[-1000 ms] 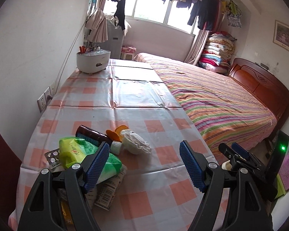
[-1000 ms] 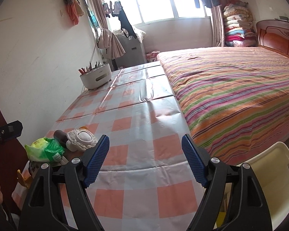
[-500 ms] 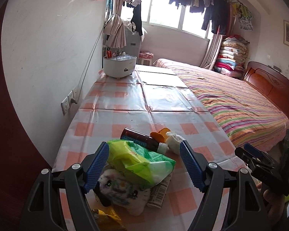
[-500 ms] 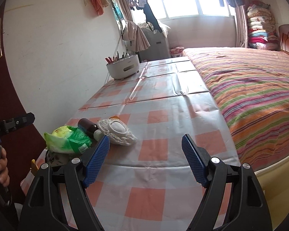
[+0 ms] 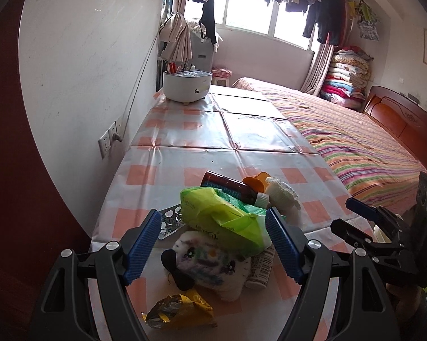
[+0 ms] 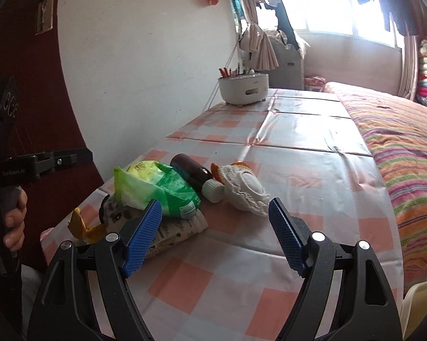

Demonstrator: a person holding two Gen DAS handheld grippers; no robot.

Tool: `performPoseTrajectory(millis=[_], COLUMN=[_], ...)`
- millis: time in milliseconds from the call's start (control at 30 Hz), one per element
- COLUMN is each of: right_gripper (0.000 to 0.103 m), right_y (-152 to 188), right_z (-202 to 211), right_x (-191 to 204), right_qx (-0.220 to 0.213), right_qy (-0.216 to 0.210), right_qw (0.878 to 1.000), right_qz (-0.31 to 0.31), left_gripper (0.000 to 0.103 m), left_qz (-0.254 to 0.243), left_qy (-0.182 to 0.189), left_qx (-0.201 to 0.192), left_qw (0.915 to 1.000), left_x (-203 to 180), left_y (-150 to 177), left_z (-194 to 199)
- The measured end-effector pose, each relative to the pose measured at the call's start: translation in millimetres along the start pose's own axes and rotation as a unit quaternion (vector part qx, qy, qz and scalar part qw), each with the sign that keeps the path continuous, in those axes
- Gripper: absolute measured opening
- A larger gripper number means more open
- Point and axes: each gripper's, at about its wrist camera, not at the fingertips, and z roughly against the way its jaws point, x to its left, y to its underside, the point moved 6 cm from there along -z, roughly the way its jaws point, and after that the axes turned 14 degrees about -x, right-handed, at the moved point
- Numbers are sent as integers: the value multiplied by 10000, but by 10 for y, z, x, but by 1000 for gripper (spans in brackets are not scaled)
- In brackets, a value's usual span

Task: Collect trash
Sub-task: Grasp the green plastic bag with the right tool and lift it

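Left gripper jaws apart, empty, framing green wrapper; right gripper likewise apart. Risk: closing snags stacked plush toy, rolls brown bottle off table edge

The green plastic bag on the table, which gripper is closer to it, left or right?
Left. The left gripper is open with the green plastic bag framed between its fingers, not gripped. The right gripper is open too, off to the bag's right side.

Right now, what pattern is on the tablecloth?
The tablecloth is checked in pale orange and white squares, clearest in the right wrist view.
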Motion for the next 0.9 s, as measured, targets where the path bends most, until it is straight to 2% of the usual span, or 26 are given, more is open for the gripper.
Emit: performPoseTrajectory(millis=[200, 400, 667, 800, 833, 900], right_gripper=[77, 77, 74, 74, 72, 61], right_y=[1, 65, 222, 294, 305, 340], right_z=[-216, -353, -529, -599, -616, -681], right_x=[373, 534, 720, 814, 838, 890], right_qx=[190, 316, 400, 362, 347, 372], right_qy=[-370, -678, -608, -594, -573, -583], right_qw=[9930, 9806, 9484, 9280, 9230, 9142], right_qz=[1102, 1814, 3088, 3661, 3790, 3994], left_gripper=[73, 73, 73, 73, 73, 73], left_qz=[328, 582, 640, 599, 595, 594], left_qy=[81, 148, 143, 138, 143, 152], left_qx=[112, 217, 317, 352, 362, 391], left_qw=[9994, 9980, 9973, 9975, 9975, 9974], left_x=[182, 311, 379, 377, 374, 378], left_y=[54, 94, 141, 168, 173, 185], left_z=[43, 60, 64, 61, 64, 57])
